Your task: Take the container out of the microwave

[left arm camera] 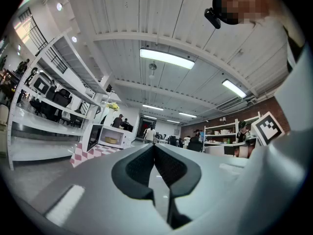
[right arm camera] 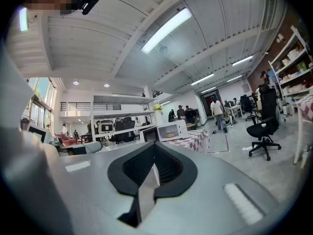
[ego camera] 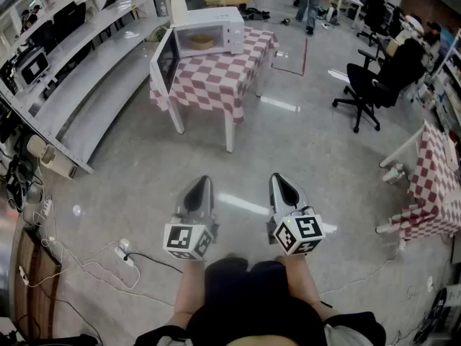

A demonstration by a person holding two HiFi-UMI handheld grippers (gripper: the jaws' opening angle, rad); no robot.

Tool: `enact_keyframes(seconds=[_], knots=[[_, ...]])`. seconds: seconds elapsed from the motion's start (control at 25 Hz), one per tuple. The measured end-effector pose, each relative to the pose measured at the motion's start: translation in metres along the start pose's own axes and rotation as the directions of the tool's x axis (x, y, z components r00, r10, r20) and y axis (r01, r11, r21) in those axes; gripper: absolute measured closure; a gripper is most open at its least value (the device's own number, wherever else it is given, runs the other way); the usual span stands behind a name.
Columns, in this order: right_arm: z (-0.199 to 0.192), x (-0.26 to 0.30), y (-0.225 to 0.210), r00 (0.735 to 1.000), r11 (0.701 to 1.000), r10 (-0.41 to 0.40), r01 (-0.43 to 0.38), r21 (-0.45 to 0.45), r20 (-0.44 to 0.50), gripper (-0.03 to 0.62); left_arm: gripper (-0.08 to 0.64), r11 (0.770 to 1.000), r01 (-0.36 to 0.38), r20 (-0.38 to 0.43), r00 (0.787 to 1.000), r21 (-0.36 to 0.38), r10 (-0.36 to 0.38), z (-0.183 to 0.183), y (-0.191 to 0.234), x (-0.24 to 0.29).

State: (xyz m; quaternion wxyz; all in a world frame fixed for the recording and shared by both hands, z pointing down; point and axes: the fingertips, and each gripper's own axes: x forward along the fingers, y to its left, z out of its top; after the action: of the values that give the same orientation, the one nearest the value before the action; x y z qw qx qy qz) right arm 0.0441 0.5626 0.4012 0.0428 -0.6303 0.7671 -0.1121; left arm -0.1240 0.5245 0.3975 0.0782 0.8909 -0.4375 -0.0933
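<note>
A white microwave point(ego camera: 210, 32) stands on a table with a red-and-white checked cloth point(ego camera: 216, 78) far across the floor, its door point(ego camera: 165, 61) swung open to the left. Inside it sits a low tan container point(ego camera: 200, 42). It also shows small in the left gripper view as the container point(left arm camera: 112, 140) and in the right gripper view as the container point(right arm camera: 169, 134). My left gripper point(ego camera: 204, 183) and right gripper point(ego camera: 279, 180) are held side by side low in front of the person, far from the table. Both are shut and hold nothing, and both point toward the microwave.
White shelving point(ego camera: 86, 71) runs along the left wall. A black office chair point(ego camera: 367, 85) stands at the right and a second checked table point(ego camera: 432, 186) at the right edge. Cables and a power strip point(ego camera: 124, 254) lie on the floor at the lower left. A person point(ego camera: 310, 2) walks far behind.
</note>
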Motion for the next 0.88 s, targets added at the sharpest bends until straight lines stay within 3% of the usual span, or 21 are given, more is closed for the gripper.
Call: enact_keyframes(seconds=[0.28,0.68,0.88], knots=[[-0.007,0.006,0.014,1.0,1.0,0.006,-0.005,0.014,-0.008,0.592,0.549,0.999,0.018,-0.037,0.999,0.03,-0.017,-0.004,0.006,-0.007],[-0.027,0.012,0.031,0.998,0.999,0.03,-0.027,0.046,-0.056,0.591,0.549,0.999,0.038,-0.064,0.997,0.01,-0.038,-0.012,0.009,-0.016],[-0.031,0.022,0.041,0.995,0.997,0.061,-0.058,0.044,-0.077,0.591,0.549,1.0,0.015,-0.064,0.998,0.007,-0.014,-0.011,0.018,-0.02]])
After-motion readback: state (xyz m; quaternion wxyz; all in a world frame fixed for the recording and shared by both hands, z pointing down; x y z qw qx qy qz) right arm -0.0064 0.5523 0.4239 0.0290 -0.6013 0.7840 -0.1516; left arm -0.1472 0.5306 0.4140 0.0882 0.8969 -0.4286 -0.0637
